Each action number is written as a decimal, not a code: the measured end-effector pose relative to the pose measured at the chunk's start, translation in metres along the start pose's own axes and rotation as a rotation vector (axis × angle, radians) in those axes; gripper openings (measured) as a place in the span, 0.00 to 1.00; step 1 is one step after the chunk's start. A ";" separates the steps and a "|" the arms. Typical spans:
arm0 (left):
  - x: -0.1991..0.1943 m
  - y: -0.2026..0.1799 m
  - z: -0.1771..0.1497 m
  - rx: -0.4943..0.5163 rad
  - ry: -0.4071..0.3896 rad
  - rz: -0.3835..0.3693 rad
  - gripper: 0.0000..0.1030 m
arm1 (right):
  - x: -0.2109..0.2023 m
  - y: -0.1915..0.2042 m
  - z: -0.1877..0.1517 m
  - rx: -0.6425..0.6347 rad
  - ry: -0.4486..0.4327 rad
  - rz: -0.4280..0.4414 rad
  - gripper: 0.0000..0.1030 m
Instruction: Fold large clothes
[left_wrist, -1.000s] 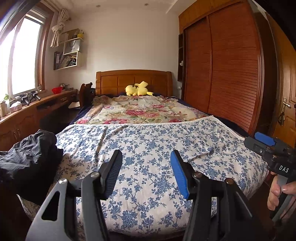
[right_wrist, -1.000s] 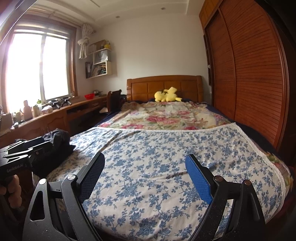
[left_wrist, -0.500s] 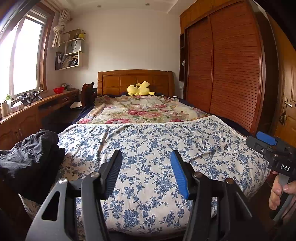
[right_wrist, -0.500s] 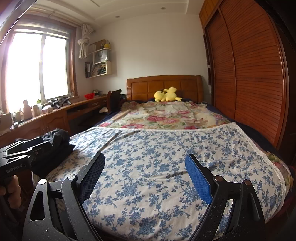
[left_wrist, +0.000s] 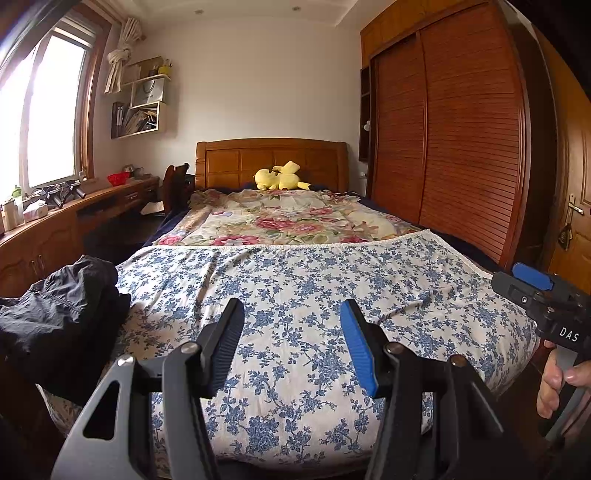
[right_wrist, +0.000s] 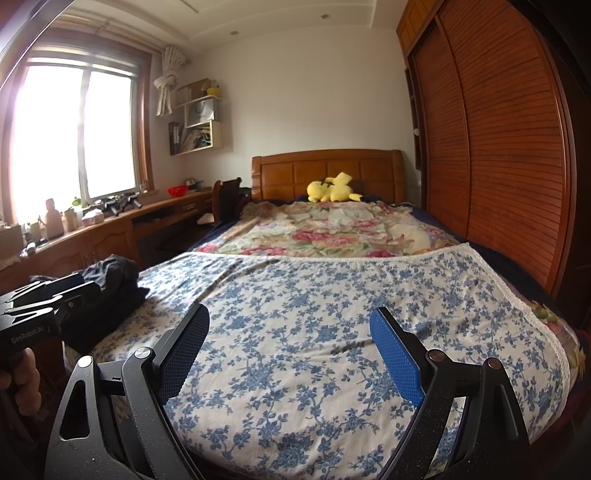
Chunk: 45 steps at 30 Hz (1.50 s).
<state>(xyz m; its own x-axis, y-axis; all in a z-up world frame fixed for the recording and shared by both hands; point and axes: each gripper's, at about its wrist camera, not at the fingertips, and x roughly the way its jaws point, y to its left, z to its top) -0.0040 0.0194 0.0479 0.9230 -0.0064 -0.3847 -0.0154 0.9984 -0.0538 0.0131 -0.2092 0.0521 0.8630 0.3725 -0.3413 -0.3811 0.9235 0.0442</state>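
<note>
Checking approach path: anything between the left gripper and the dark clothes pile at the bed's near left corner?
Nothing visible. The left gripper hangs open over the blue floral sheet; the dark clothes pile lies to its left, unobstructed.

The sheet (left_wrist: 295, 295) is white with a blue floral print and a white lace edge. The quilt (left_wrist: 288, 221) behind it is cream with pink and red roses and green leaves. The clothes (left_wrist: 55, 317) at the left are black. The plush (left_wrist: 280, 177) is yellow. The headboard (left_wrist: 271, 158), wardrobe (left_wrist: 443, 129) and desk (left_wrist: 55, 229) are reddish-brown wood. The wall (left_wrist: 258, 74) is white. The bowl (left_wrist: 118, 179) on the desk is red. The left gripper (left_wrist: 291, 339) is black with one black pad and one blue pad. The right gripper (right_wrist: 290, 354) is black with one dark pad and one blue pad, both cross-hatched.
</note>
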 end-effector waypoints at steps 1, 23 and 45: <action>-0.001 0.000 0.000 0.001 0.000 0.000 0.52 | 0.001 -0.001 -0.001 0.001 0.001 0.000 0.88; -0.005 -0.003 0.000 0.001 -0.009 0.000 0.52 | 0.001 -0.002 -0.004 -0.001 -0.001 -0.002 0.88; -0.008 -0.006 0.001 0.004 -0.011 -0.002 0.52 | 0.000 -0.001 -0.002 -0.002 -0.004 0.001 0.88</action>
<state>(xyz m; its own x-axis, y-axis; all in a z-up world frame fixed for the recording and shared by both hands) -0.0106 0.0136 0.0517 0.9272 -0.0079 -0.3745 -0.0120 0.9986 -0.0510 0.0126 -0.2099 0.0498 0.8641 0.3734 -0.3375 -0.3823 0.9231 0.0425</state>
